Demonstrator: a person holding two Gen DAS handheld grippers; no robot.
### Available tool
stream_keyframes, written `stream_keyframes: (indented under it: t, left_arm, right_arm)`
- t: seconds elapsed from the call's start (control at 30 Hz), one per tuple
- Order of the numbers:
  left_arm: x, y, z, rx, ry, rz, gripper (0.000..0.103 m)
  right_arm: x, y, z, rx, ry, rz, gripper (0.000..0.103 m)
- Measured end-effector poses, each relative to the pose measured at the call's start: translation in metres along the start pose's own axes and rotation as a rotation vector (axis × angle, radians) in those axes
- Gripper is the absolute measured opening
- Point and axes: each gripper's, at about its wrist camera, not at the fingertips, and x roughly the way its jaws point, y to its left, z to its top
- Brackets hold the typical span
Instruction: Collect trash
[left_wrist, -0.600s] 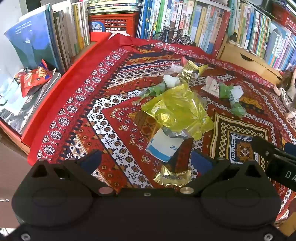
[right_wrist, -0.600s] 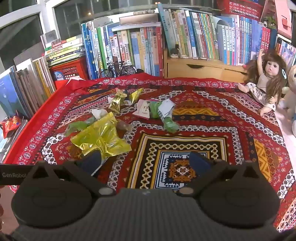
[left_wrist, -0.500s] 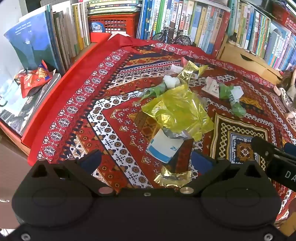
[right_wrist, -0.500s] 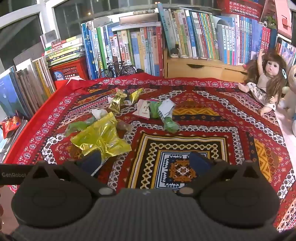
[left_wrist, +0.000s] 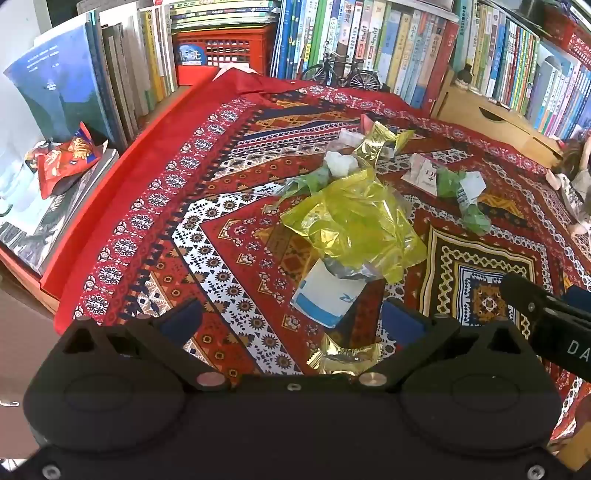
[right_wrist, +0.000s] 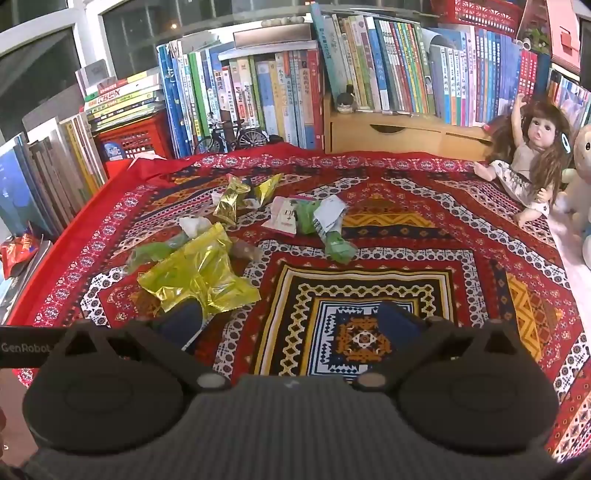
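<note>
Trash lies scattered on a red patterned cloth. A crumpled yellow foil bag sits mid-table, partly over a white and blue packet. A small gold wrapper lies just in front of my left gripper, which is open and empty. Farther off lie a gold wrapper, a white wad, a pink and white packet and green wrappers. My right gripper hovers open and empty, its left finger by the yellow bag.
Rows of books line the back and left. A red crate, a toy bicycle, a wooden drawer box and a doll stand around the cloth. A red snack bag rests on books at the left.
</note>
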Motion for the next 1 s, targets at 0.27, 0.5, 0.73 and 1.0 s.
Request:
stream_keyframes:
  t: [0.27,0.5,0.73,1.0]
  left_arm:
    - [0.0018,0.0005,0.0012,0.001,0.001,0.000,0.103]
    - [0.0019,0.0009,0.0014,0.001,0.001,-0.001,0.103]
    - [0.0019,0.0010,0.0014,0.002,0.001,-0.001,0.103]
    - [0.0048,0.0085,0.0047,-0.003,0.003,-0.006,0.103]
  right_arm:
    - [0.0026,0.0025,-0.0009,-0.005,0.004,0.000,0.103]
    - [0.0029,0.0044,-0.0007,-0.006,0.010,0.004,0.103]
    - [0.0037,0.0042,-0.0011,-0.005,0.010,0.004,0.103]
    - [0.0044,0.0047,-0.0007,-0.005,0.011,0.003,0.103]
